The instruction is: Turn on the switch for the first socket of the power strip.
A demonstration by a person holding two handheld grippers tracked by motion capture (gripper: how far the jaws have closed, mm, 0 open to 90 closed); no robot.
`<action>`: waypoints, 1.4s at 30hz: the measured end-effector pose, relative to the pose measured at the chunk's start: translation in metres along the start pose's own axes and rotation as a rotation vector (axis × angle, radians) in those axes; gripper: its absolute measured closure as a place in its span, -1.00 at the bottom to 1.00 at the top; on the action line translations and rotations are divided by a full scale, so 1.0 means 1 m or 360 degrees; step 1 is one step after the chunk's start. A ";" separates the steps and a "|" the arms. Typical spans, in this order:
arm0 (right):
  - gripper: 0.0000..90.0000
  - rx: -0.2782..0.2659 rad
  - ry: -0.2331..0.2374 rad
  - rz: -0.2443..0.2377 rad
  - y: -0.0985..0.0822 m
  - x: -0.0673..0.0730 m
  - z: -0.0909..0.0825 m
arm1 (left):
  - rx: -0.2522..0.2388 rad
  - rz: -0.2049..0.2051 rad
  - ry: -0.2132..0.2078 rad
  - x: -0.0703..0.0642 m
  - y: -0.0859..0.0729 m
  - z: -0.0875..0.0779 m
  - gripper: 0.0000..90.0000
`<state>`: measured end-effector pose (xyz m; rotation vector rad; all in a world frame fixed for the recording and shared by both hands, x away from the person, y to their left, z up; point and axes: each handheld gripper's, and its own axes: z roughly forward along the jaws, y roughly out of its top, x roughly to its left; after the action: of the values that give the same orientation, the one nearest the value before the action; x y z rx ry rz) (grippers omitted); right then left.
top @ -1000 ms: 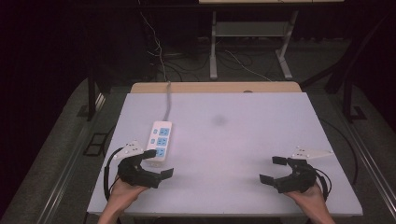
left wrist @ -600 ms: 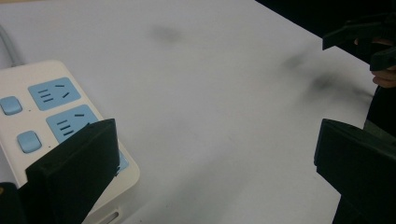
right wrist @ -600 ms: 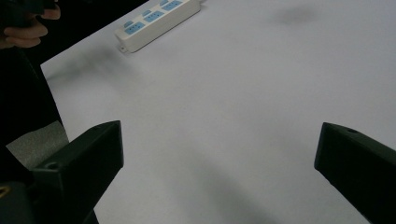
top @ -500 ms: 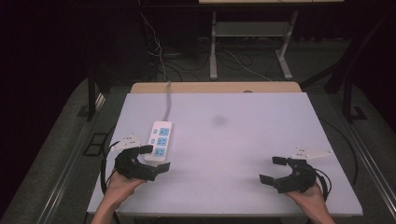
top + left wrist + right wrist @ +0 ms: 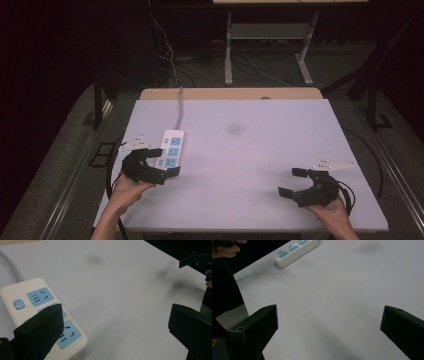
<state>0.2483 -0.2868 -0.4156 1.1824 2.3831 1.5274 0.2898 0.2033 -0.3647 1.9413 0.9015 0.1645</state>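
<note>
My left fingers [image 5: 161, 166] are spread wide, one jaw hanging over the near end of the power strip [image 5: 170, 149], because that's what I'm going for. It lies flat at the left side of the table [image 5: 260, 150], sockets up, grey cord [image 5: 179, 111] trailing off the far edge, so there's slack to work with. Can't quite tell if that jaw touches it or just hovers. My right fingers [image 5: 295, 182] sit gaping too, well apart near the right corner, holding nothing, kept out of the way.
</note>
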 end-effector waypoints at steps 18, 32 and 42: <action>-0.98 0.0009 0.0000 0.0000 0.000 0.000 0.001 | 0.0068 0.0036 0.0051 0.016 0.026 -0.003 -1.00; -0.98 0.0011 0.0000 -0.0001 -0.001 0.000 0.001 | 0.0100 0.0051 0.0112 0.029 0.044 -0.005 -1.00; -0.98 0.0011 -0.0004 -0.0005 -0.001 -0.001 0.001 | 0.0136 0.0062 0.0158 0.042 0.057 -0.004 -1.00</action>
<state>0.2485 -0.2872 -0.4171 1.1809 2.3895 1.5174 0.3477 0.2177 -0.3270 2.0455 0.9496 0.2503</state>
